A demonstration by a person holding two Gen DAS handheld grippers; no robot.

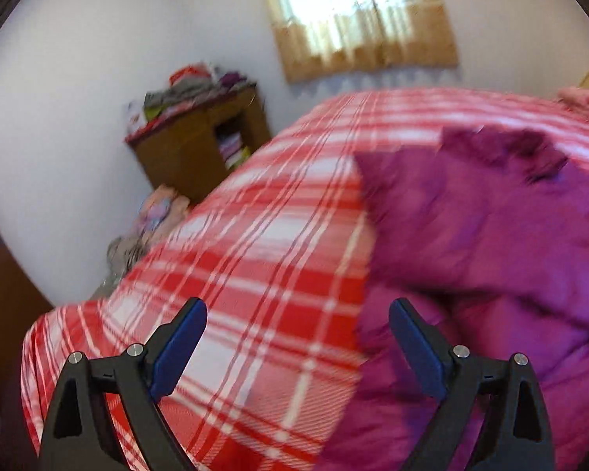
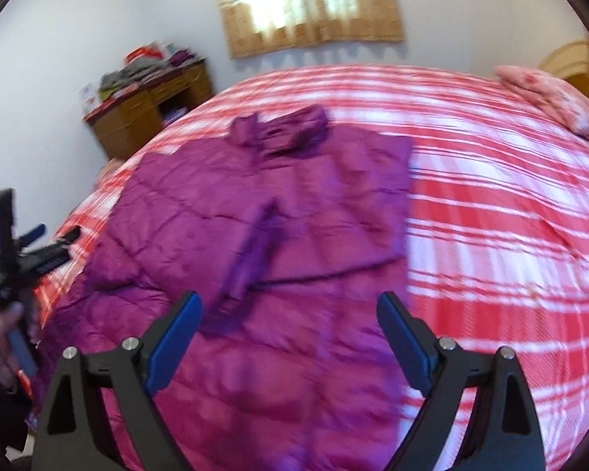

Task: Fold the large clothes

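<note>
Both the left hand-held gripper (image 1: 297, 316) and right hand-held gripper (image 2: 286, 310) are spread and empty; the puffy jacket (image 2: 263, 212), lower centre, could spring open or slide on the bed (image 2: 491, 204).

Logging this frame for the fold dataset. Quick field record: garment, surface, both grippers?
garment: purple quilted jacket, spread flat, one side folded inward
surface: red-and-white plaid bedspread
left gripper: open, empty, over the jacket's edge
right gripper: open, empty, above the jacket
background: wooden cabinet with stacked clothes
</note>
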